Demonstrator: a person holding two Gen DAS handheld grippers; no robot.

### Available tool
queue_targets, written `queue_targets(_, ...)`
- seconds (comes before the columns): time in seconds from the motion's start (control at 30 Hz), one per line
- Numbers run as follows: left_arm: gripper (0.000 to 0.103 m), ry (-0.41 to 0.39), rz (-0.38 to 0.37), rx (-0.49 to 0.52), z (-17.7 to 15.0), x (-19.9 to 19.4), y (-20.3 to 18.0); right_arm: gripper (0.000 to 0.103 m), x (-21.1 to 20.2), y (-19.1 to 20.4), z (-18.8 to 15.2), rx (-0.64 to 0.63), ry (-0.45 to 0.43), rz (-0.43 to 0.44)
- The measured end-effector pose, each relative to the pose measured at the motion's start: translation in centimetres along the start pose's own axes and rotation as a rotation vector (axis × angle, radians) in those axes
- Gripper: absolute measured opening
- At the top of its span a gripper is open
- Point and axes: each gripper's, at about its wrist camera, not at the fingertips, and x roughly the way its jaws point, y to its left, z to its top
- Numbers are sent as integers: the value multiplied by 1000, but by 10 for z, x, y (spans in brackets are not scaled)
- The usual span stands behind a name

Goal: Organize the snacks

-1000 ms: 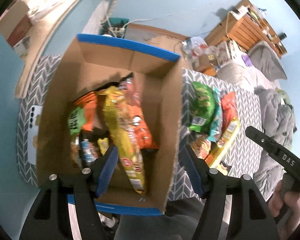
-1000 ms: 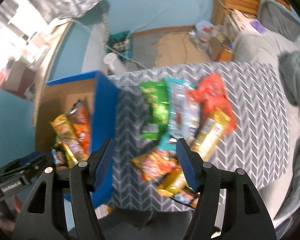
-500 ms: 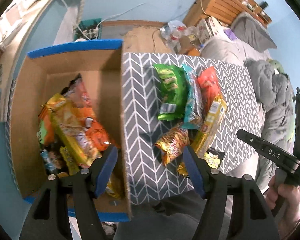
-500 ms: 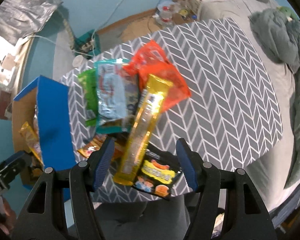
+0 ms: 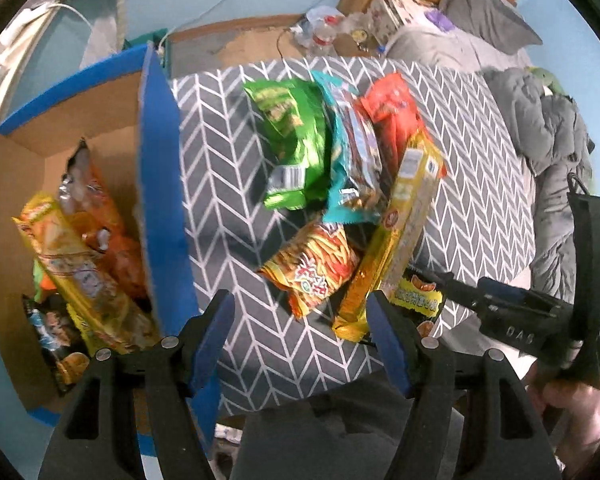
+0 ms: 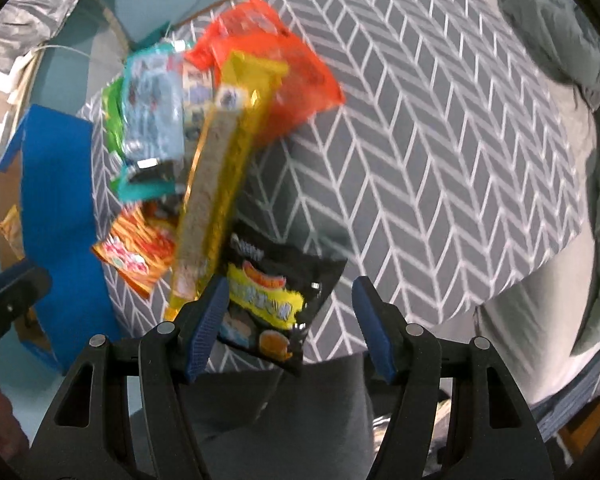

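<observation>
both grippers swung off the box (image 5: 156, 184) toward the bench pile; left gripper (image 5: 300, 336) and right gripper (image 6: 288, 316) both apart, empty; right nearing black packet (image 6: 272, 300), likely next pick

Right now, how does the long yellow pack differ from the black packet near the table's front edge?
The yellow pack is long and narrow; the black packet is short and squarish. The yellow pack lies across the pile, its far end resting on the orange bag; the black packet lies flat on the table. The black packet sits between the open fingers of the right hand-held gripper; the yellow pack lies left of them. Both are still outside the box.
</observation>
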Motion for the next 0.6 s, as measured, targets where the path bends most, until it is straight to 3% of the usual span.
queue_targets(0.27,69,31,-13,49,-5,20,-15,65,38,-1,-21,62,51,60)
queue_targets(0.6,69,74,6,94,-4,36,-23,66,70,12,-34,75,45,53)
